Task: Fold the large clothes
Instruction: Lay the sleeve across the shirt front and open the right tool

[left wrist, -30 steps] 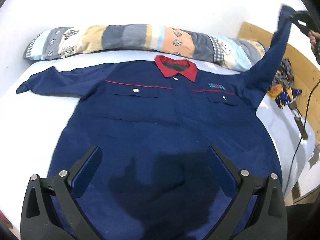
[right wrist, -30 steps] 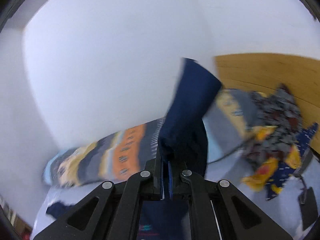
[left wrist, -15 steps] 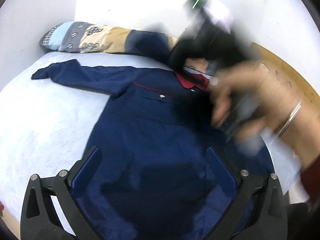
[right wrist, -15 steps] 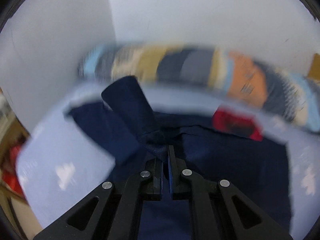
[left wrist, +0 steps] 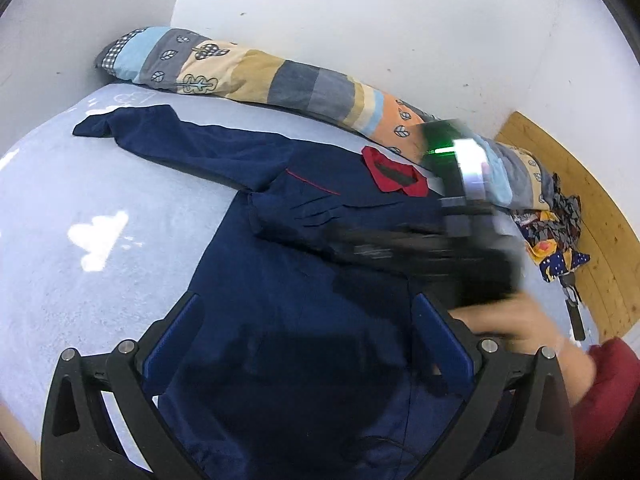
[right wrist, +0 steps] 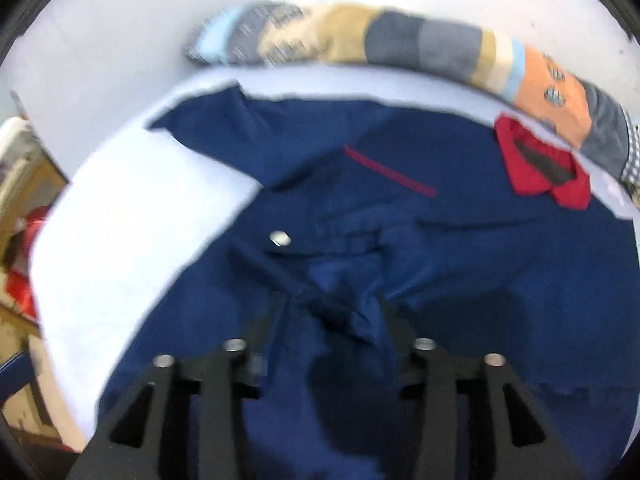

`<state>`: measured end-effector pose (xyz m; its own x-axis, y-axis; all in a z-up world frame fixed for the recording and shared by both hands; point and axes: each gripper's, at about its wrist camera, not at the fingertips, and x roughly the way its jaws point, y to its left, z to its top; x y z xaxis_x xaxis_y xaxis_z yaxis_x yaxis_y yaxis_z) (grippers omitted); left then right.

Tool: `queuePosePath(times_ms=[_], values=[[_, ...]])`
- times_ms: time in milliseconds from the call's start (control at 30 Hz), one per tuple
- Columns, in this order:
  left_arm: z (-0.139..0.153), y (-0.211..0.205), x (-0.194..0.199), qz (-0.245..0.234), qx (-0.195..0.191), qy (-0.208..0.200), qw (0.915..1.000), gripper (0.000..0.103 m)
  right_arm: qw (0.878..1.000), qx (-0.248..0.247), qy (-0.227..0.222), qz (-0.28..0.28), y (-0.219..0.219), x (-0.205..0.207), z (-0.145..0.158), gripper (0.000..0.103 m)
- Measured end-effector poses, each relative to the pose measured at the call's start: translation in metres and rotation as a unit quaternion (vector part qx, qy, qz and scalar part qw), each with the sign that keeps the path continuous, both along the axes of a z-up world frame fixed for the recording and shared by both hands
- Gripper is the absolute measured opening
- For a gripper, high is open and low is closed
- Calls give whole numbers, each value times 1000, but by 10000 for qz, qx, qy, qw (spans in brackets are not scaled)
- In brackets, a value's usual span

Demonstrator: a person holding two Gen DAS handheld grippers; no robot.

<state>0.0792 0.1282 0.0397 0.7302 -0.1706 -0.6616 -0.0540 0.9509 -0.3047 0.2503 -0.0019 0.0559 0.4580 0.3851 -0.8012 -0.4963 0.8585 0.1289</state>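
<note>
Navy work shirt (left wrist: 288,288) fabric is seen spread front-up on the bed (left wrist: 80,200) in the left wrist view, its red collar (left wrist: 394,176) toward the striped bolster (left wrist: 280,76) at the wall. One sleeve (left wrist: 172,140) is laid out flat to the left; the other sleeve (left wrist: 340,216) has been brought across the chest and lies in loose ridges. The left claw (left wrist: 308,344) is held wide open above the lower half of the shirt; nothing is gripped and no contact with the cloth is shown. The right claw (left wrist: 400,246) is seen blurred over the chest, carried by a hand (left wrist: 516,320) with a red sleeve behind it.

A risk is judged here: if the folded sleeve is left rucked, the crease may be set crooked, and the later folds may be thrown off line. The free sleeve may also be dragged if the shirt body is pulled before it is folded in.

In the right wrist view, the right claw (right wrist: 330,320) is shown with its jaws opening, about half apart. A bunched sleeve cuff (right wrist: 340,300) lies between them on the shirt chest (right wrist: 440,264); whether a pad is touched by it cannot be told through the blur, but it is not pressed. If the claw is lifted before the cuff is clear, the cloth may be snagged and the fold undone.
</note>
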Motion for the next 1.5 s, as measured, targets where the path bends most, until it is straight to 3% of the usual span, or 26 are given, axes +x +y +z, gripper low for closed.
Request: queuePosePath(times_ms=[100, 200, 300, 433, 467, 567, 633, 733, 933, 1067, 1200, 1267, 1500], values=[[-2, 6, 0, 163, -18, 57, 9998, 103, 9981, -122, -377, -473, -30, 9, 11, 66], [-6, 11, 1, 310, -16, 141, 9994, 103, 9913, -156, -116, -1303, -62, 27, 1, 65], [-10, 14, 1, 391, -15, 231, 9990, 103, 9853, 11, 242, -1691, -78, 35, -17, 65], [-12, 15, 5, 458, 52, 275, 9986, 103, 9851, -262, 646, -1574, -61, 35, -50, 65], [-14, 15, 7, 460, 50, 305, 9985, 103, 9828, -459, 1004, -1481, -51, 34, -68, 68], [-16, 17, 9, 470, 40, 372, 9982, 103, 9861, -889, 762, -1177, -31, 22, -69, 67], [-15, 20, 8, 499, 28, 369, 9981, 103, 9886, -539, 898, -1078, -35, 17, -60, 62], [-15, 27, 8, 563, -24, 379, 9977, 103, 9905, 19, 839, -1087, -57, -3, -30, 65], [-18, 28, 8, 583, -163, 476, 9970, 103, 9886, 165, 512, -1407, -123, -55, 3, 65], [-20, 18, 11, 546, -12, 500, 9973, 103, 9799, 177, 304, -1965, -174, -76, -3, 67], [-27, 0, 21, 459, 239, 664, 9965, 103, 9690, 353, 696, -2345, -198, -67, -17, 67], [-29, -11, 26, 404, 340, 707, 9961, 103, 9678, 514, 705, -2362, -200, -61, -16, 67], [-34, -57, 43, 110, 758, 787, 9939, 103, 9734, 335, 799, -2119, -182, -62, -24, 71]])
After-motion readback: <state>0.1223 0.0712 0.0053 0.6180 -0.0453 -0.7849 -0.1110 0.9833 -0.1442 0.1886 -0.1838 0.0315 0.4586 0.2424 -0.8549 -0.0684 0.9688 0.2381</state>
